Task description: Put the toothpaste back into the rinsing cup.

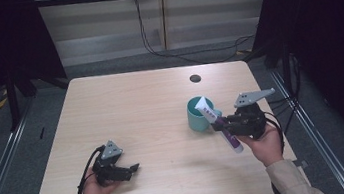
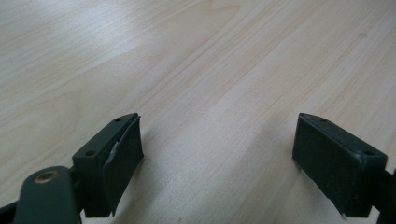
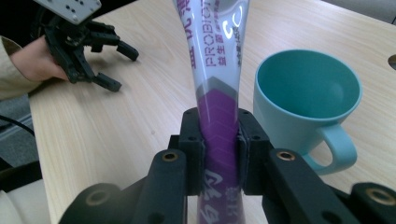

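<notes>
Right gripper [image 3: 219, 154] pinches purple-white tube [image 3: 217, 93] at frame centre beside teal mug [image 3: 303, 98], its PROBIOTIC print unreadable in the high view, where left gripper [image 1: 131, 169] sits lower left, jaws spread over bare table [image 2: 196, 56].

tube [image 3: 215, 88]: white above, purple chevron band below (purple lettering)
mug [image 3: 306, 98]: teal
table [image 1: 131, 112]: pale wood grain

On the counter [image 1: 152, 114], the mug [image 1: 198, 116] stands right of centre, the tube [image 1: 219, 123] held slanting just at its right with its end over the rim, the left tongs [image 1: 131, 169] well apart near the front-left corner.
</notes>
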